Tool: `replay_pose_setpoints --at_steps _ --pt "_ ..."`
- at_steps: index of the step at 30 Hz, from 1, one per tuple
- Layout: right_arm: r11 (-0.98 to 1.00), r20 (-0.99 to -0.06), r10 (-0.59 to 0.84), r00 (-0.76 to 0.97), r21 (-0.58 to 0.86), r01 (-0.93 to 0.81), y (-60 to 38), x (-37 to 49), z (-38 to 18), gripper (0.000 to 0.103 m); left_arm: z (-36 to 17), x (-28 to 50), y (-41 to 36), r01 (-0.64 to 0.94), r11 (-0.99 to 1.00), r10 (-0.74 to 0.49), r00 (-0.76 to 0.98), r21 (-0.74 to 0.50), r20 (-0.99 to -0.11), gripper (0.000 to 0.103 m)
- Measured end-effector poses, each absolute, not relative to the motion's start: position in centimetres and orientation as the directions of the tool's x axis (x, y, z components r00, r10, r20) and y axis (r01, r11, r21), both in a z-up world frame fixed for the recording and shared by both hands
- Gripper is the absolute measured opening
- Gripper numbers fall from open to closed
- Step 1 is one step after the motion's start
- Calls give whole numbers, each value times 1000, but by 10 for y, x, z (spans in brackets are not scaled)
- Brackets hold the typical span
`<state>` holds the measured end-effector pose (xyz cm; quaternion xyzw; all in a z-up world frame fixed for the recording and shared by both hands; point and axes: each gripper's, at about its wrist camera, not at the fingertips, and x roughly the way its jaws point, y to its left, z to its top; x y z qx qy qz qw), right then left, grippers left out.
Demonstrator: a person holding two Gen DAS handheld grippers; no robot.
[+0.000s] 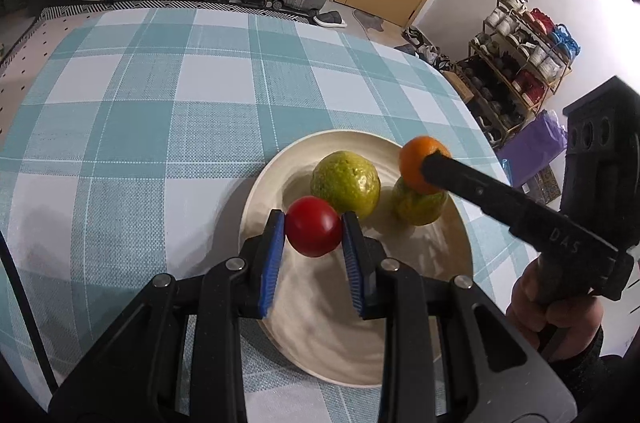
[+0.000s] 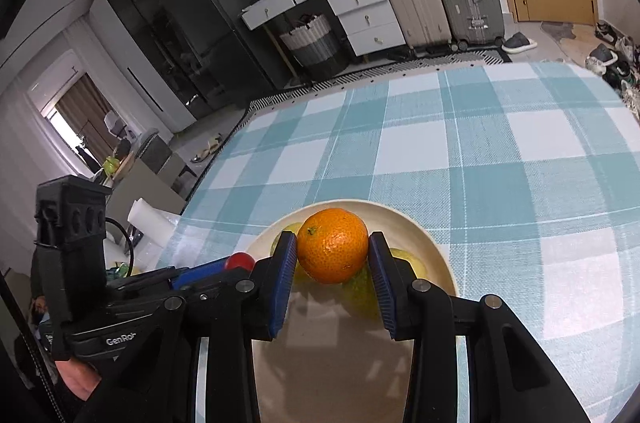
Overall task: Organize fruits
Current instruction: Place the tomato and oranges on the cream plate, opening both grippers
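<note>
The left gripper [image 1: 313, 229] is built of matte black plastic links with round silver screw heads at the joints, and its two fingers carry ribbed blue pads [image 1: 273, 265]. The right gripper [image 2: 333, 255] has the same black frame, silver screws and blue pads [image 2: 285, 279]. Its long black body bears raised lettering, seemingly "DAS", though it reads poorly. The left unit's side shows white "GenRo" lettering and a thin black cable. The right hand [image 1: 554, 307] shows bare skin above a dark knitted cuff.
</note>
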<state>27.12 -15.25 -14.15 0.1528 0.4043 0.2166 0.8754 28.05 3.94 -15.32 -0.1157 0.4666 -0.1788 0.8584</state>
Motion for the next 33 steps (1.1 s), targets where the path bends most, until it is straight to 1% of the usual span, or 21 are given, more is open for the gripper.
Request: replay_pose_setpoints --at_steps 9,11,12,13,15,21,29,32,33 --pt "868 -638 487 596 427 -253 -148 275 -143 38 -154 284 40 204 908 -418 500 -366 -758 26" --pt "874 -642 479 599 416 -253 -145 275 -142 39 -153 283 39 208 909 -417 501 -362 -759 26" --pt "874 -639 478 602 413 -256 -144 274 -142 41 -153 283 39 206 910 -413 499 -359 -762 26" --pt "875 -634 477 609 408 -261 -144 273 -140 48 -153 282 40 203 911 -413 498 -360 -763 26" --pt "875 -618 476 625 404 -267 -144 269 -135 55 -150 279 41 201 909 -415 501 -364 -760 26" --pt "860 -565 494 661 426 -279 -155 255 -115 55 -136 263 45 202 916 -401 528 -348 -749 26" --pt "864 -520 488 701 401 -304 -165 218 -90 55 -114 228 42 203 931 -363 574 -302 -734 27" --pt "864 -513 489 705 396 -311 -168 200 -84 56 -105 209 41 197 933 -357 596 -301 -719 35" --pt "862 -508 492 707 397 -315 -170 194 -83 56 -104 203 40 196 932 -359 599 -303 -716 37"
